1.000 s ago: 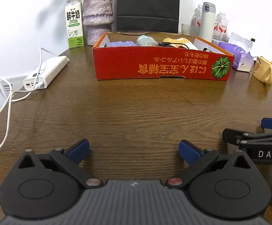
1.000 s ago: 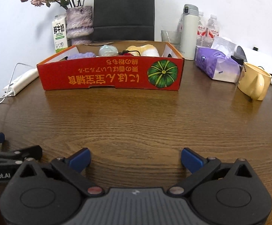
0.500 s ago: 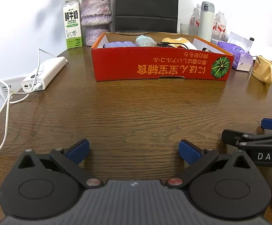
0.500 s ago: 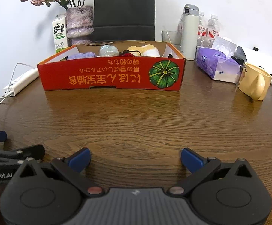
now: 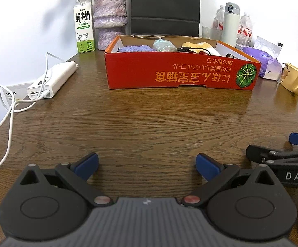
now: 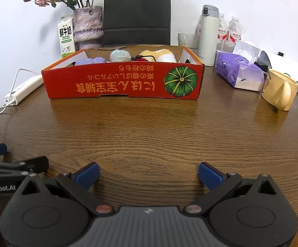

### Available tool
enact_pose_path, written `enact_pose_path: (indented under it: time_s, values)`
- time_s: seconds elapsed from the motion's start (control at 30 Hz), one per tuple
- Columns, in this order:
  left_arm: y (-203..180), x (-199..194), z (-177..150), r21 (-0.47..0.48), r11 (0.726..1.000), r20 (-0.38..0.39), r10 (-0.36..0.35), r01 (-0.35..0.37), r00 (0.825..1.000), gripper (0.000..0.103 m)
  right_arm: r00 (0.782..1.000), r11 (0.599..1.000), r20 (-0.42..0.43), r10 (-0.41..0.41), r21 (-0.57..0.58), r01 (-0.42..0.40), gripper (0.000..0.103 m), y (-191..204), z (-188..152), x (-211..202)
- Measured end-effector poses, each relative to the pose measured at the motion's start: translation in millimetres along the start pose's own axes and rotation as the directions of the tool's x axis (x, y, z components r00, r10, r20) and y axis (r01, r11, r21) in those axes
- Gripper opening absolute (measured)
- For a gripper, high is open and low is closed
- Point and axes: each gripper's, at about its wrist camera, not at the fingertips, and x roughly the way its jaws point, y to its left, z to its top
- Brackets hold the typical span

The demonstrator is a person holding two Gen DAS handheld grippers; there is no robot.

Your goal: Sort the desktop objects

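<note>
Far left, the milk carton (image 5: 83, 25) is showing "FRESH MILK". Your left gripper (image 5: 147, 164) is hovering low over the wooden table (image 5: 149, 123), its jaws spread wide on nothing. Mid-table, the red box (image 6: 124, 83) with upside-down orange script is holding a purple cloth (image 6: 89, 61), a pale bundle (image 6: 120, 55) and a black cable (image 6: 143, 57). Your right gripper (image 6: 148, 174) is gaping empty too, "DAS" lettered along its side.

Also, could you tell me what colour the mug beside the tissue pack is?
The mug is pale yellow, clearest in the right wrist view.
</note>
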Motion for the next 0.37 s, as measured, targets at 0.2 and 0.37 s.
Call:
enact_pose_path:
  time_s: [0.2,0.37]
  values:
    - [0.0,-0.1,-0.6,-0.004,1.000,0.000,0.008,-0.008,1.000,0.103,1.000,1.000,0.000,0.000,0.000,0.000,0.103,0.2,0.1,0.0]
    - [-0.1,0.0,-0.5,-0.005,1.000,0.000,0.007,-0.007,1.000,0.103,1.000,1.000,0.000,0.000,0.000,0.000,0.103,0.1,0.0,0.0]
